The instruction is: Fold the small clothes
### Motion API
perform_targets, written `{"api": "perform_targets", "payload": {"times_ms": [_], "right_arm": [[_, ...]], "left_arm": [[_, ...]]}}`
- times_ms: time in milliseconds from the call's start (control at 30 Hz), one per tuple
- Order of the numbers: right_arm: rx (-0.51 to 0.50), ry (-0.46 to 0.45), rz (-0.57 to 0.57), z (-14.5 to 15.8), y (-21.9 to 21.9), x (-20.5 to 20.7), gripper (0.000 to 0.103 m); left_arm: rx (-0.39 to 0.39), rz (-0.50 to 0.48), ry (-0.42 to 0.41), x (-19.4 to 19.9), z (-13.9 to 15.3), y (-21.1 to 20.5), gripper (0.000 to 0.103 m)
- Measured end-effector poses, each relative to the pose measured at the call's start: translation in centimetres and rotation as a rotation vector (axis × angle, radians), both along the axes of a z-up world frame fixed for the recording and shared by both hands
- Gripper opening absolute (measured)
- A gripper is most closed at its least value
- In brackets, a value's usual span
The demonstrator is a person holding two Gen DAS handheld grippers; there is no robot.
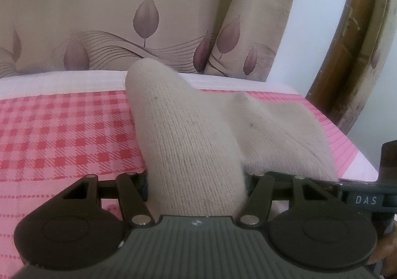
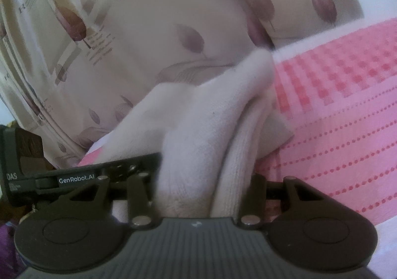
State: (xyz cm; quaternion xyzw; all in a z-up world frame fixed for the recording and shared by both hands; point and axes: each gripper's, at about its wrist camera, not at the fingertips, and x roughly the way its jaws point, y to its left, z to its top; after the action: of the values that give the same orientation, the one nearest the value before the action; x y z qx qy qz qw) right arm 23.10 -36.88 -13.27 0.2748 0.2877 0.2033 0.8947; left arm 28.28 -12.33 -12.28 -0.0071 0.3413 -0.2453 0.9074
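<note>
A beige knitted sock (image 1: 188, 130) is lifted off the pink checked cloth (image 1: 62, 125) and stretched between both grippers. In the left wrist view my left gripper (image 1: 196, 177) is shut on one end of it. The fabric bulges up over the jaws and hides the fingertips. The rest of the sock runs right towards my right gripper (image 1: 364, 199), at the frame's edge. In the right wrist view my right gripper (image 2: 203, 179) is shut on a bunched fold of the sock (image 2: 198, 117), its fingertips covered too. My left gripper (image 2: 74, 179) is close on the left.
A beige curtain (image 1: 99, 18) with purple leaf prints hangs right behind the cloth's far edge. A brown wooden frame (image 1: 347, 55) stands at the right against a white wall. The pink cloth (image 2: 335, 105) spreads wide to the right in the right wrist view.
</note>
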Motion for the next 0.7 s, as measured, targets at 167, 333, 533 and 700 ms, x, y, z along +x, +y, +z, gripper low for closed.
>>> {"api": "perform_targets", "payload": {"times_ms": [167,333,533,700], "right_arm": [[0.028,-0.015,-0.009,0.3,0.0,-0.8,0.046],[0.044,-0.013,-0.002,0.7,0.5,-1.4,0.046],[0.049,-0.017,0.011,1.2,1.8,-1.9,0.046],[0.064,-0.020,0.020,1.4,2.9,-2.3,0.046]], "left_arm": [[0.003,0.002,-0.012,-0.6,0.6,0.3,0.060],[0.013,0.008,-0.019,-1.4,1.1,0.9,0.060],[0.009,0.028,-0.023,-2.5,1.7,2.0,0.059],[0.003,0.047,-0.025,-3.2,2.1,3.2,0.059]]}}
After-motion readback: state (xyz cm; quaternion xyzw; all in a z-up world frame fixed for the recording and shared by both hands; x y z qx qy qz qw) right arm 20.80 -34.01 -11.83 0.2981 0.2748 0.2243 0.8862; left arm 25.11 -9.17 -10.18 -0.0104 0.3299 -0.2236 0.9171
